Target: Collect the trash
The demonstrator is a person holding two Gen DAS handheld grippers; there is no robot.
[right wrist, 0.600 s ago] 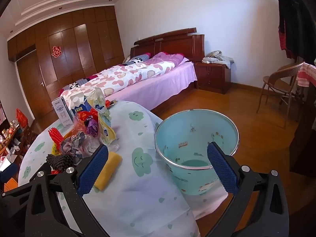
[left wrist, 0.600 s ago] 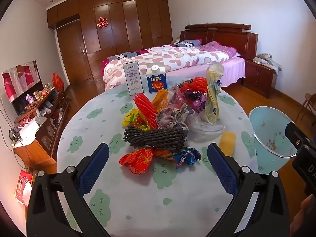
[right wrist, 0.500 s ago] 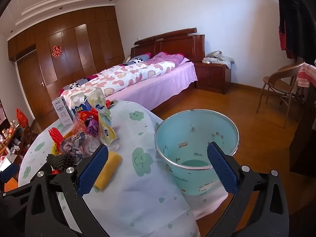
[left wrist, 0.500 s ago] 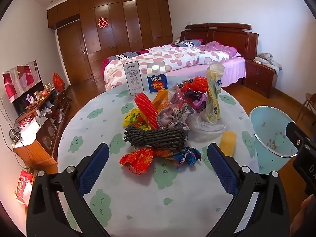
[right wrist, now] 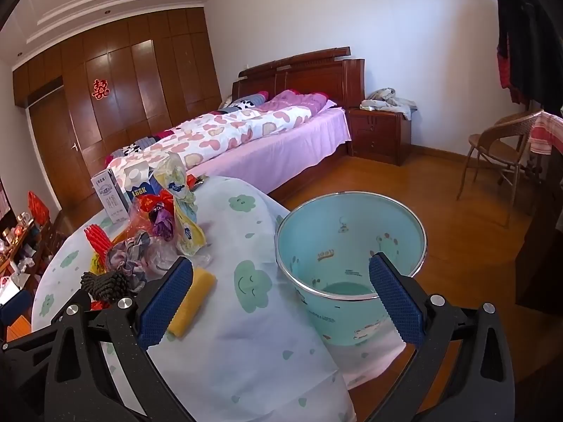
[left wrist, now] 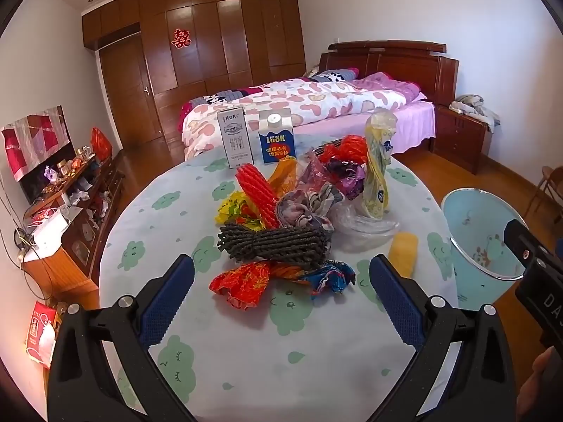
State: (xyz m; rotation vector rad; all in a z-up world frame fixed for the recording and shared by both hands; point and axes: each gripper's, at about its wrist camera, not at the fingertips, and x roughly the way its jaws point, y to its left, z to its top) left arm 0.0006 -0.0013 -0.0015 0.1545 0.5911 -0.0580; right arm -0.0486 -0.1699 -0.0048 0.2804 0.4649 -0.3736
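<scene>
1. Trash pile (left wrist: 285, 218) sits mid-table on the cloud-print tablecloth (left wrist: 246, 351): a dark foam-net bundle (left wrist: 272, 242), a red foam net (left wrist: 257, 195), a crumpled red wrapper (left wrist: 242, 283), a blue wrapper (left wrist: 329, 277) and a tall yellow bag (left wrist: 378, 165).
2. Just right of the pile lies a yellow sponge (right wrist: 191, 302).
3. Two milk cartons (left wrist: 255, 139) stand upright behind it.
4. Beside the table's right edge stands a light-blue bin (right wrist: 350, 246), with no trash in it.
5. The left gripper (left wrist: 281, 297) hovers before the pile, jaws wide, nothing between them.
6. The right gripper (right wrist: 281, 297) is likewise spread wide and empty, between sponge and bin.
</scene>
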